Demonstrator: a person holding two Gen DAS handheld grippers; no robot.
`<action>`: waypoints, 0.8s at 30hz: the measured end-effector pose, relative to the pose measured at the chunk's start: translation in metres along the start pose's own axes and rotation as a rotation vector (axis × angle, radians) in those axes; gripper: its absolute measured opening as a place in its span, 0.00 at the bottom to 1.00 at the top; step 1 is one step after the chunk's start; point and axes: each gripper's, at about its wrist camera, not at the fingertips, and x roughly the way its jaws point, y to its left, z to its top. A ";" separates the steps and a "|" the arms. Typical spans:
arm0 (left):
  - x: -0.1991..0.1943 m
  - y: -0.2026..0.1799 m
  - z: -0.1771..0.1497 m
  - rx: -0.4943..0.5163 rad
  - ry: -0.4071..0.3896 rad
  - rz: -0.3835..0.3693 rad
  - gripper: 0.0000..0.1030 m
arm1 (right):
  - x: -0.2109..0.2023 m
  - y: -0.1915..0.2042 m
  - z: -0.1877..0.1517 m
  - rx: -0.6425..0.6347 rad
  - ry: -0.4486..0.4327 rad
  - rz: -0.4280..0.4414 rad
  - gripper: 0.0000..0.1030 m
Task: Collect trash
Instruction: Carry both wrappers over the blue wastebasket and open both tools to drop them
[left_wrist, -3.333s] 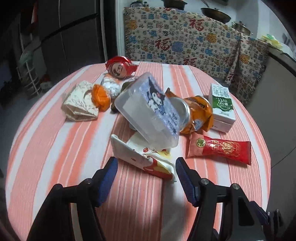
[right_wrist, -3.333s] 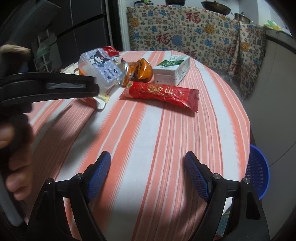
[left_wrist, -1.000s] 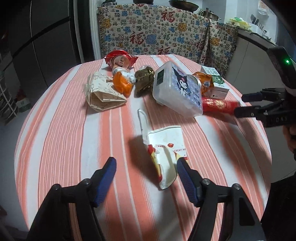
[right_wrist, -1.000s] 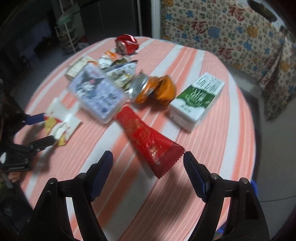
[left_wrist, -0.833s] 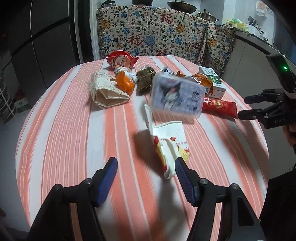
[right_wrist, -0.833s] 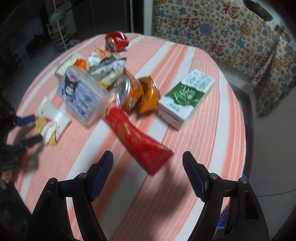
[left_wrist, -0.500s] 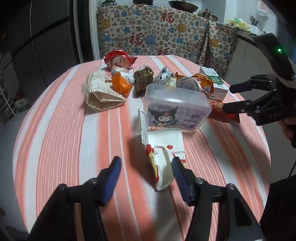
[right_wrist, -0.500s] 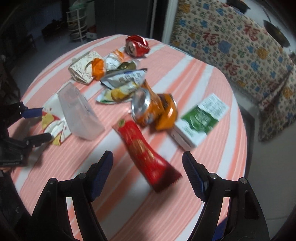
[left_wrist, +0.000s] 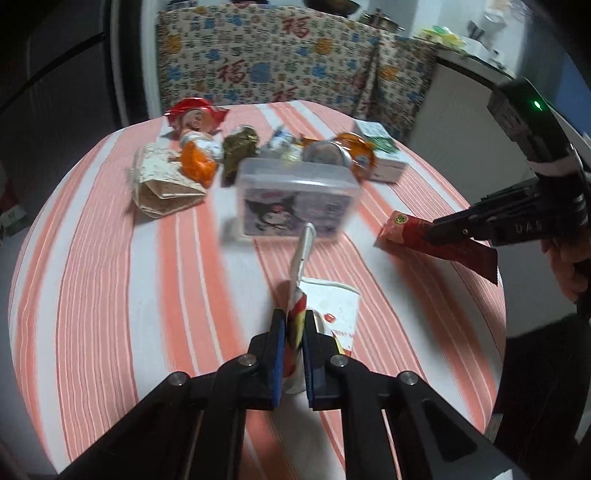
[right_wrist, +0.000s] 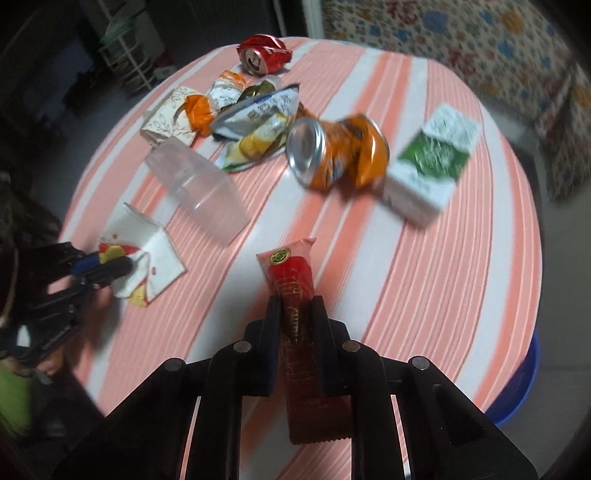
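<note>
On the striped round table (left_wrist: 110, 280) lies scattered trash. My left gripper (left_wrist: 294, 314) is closing its jaws on a crumpled white paper wrapper (left_wrist: 334, 310) with red and yellow print, and the blue pads pinch its folded edge. The right wrist view shows the same grip from the side, the left gripper (right_wrist: 110, 264) on the wrapper (right_wrist: 155, 251). My right gripper (right_wrist: 297, 301) is closing on a long red snack packet (right_wrist: 291, 273), which runs lengthwise between the pads. In the left wrist view the right gripper (left_wrist: 436, 227) holds that red packet (left_wrist: 406, 230) just above the cloth.
A clear plastic box (left_wrist: 295, 199) with a cartoon print stands mid-table. Behind it lie a crushed orange can (right_wrist: 340, 151), a green-white carton (right_wrist: 432, 162), snack bags (right_wrist: 258, 122), a beige paper box (left_wrist: 162, 184) and a crushed red can (right_wrist: 264, 53). A blue basket (right_wrist: 517, 387) sits below the table's right edge.
Both grippers went from wide open to closed: the left on the white wrapper, the right on the red packet. The plastic box tipped over and settled on the table.
</note>
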 end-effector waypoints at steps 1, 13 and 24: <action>0.001 -0.004 -0.001 0.013 0.002 0.010 0.09 | 0.000 -0.001 -0.005 0.023 0.007 0.006 0.15; 0.003 -0.009 -0.002 0.016 -0.004 0.078 0.21 | 0.002 0.019 -0.024 -0.118 0.054 -0.093 0.35; -0.018 -0.012 0.000 -0.040 -0.062 0.014 0.05 | -0.021 0.011 -0.050 -0.023 -0.085 0.040 0.08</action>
